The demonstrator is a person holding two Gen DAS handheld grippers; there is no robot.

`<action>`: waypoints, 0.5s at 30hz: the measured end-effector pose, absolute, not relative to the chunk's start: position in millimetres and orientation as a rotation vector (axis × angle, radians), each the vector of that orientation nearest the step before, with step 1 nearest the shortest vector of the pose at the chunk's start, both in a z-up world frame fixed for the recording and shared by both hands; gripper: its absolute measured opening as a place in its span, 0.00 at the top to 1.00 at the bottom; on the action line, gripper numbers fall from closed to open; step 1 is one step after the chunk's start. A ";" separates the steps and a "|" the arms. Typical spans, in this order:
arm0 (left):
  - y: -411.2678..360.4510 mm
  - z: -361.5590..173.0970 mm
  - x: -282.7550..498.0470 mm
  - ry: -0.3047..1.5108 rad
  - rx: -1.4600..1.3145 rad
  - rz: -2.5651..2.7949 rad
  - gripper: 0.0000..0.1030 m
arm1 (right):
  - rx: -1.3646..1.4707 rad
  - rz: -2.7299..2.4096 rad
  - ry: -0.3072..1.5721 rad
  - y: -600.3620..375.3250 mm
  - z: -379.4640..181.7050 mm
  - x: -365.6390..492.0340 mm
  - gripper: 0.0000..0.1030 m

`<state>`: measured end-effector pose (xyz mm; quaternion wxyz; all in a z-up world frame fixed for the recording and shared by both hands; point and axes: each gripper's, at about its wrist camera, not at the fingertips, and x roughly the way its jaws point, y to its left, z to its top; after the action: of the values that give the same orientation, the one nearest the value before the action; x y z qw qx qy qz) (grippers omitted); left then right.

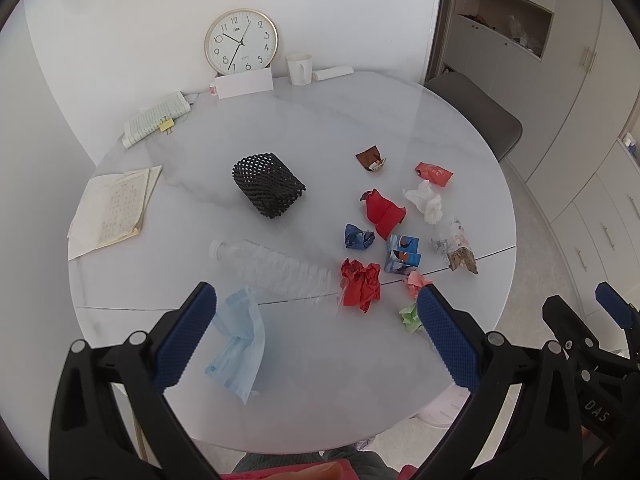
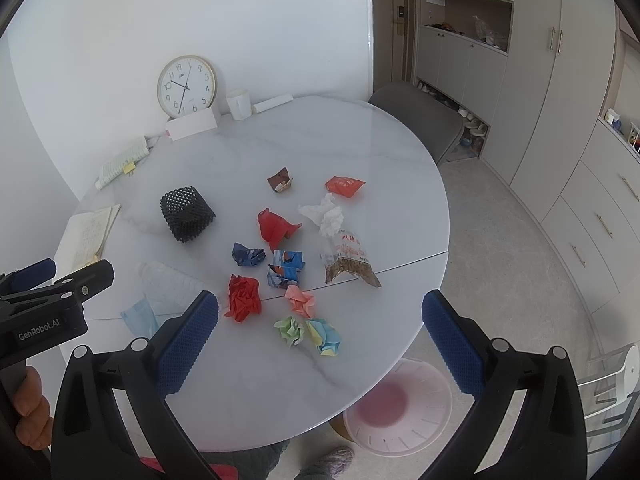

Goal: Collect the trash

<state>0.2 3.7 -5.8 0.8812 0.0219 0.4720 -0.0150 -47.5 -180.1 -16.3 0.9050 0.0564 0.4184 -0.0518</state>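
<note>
Several pieces of trash lie on the round white table point(image 1: 304, 128): a clear plastic bottle point(image 1: 276, 268), a blue face mask point(image 1: 240, 344), a crumpled red paper point(image 1: 360, 284), a blue wrapper point(image 1: 358, 237), a red folded paper point(image 1: 382, 210), a white tissue point(image 1: 426, 200) and a clear snack bag point(image 2: 348, 258). Pink point(image 2: 301, 300), green point(image 2: 290, 330) and blue-yellow point(image 2: 325, 336) paper balls lie near the front edge. A pink bin point(image 2: 396, 404) stands on the floor below the table's right edge. My left gripper point(image 1: 316, 338) is open above the mask. My right gripper point(image 2: 320, 344) is open above the paper balls.
A black mesh holder point(image 1: 268, 184) lies tipped at the table's middle. A clock point(image 1: 240, 42), a white cup point(image 1: 299, 69), a white card point(image 1: 245, 83) and booklets point(image 1: 114, 210) sit at the back and left. A grey chair point(image 1: 476, 112) and cabinets point(image 2: 560, 120) stand to the right.
</note>
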 end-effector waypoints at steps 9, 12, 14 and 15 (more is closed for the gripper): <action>4.9 -7.7 0.2 0.993 0.040 -0.027 0.06 | 0.115 -0.107 0.866 -179.9 -15.5 -47.2 0.02; 5.6 -8.0 0.4 0.995 0.038 -0.026 0.06 | 0.116 -0.106 0.865 -180.1 -15.7 -47.1 0.02; 5.9 -8.2 0.1 0.995 0.038 -0.026 0.06 | 0.116 -0.106 0.867 -180.3 -16.0 -47.0 0.02; 6.1 -7.9 0.6 0.996 0.038 -0.026 0.06 | 0.115 -0.107 0.867 -179.8 -16.2 -47.6 0.02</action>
<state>0.6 6.1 -7.9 0.8784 0.0180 0.4775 -0.0126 -47.6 -179.8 -16.2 0.9044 0.0554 0.4198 -0.0520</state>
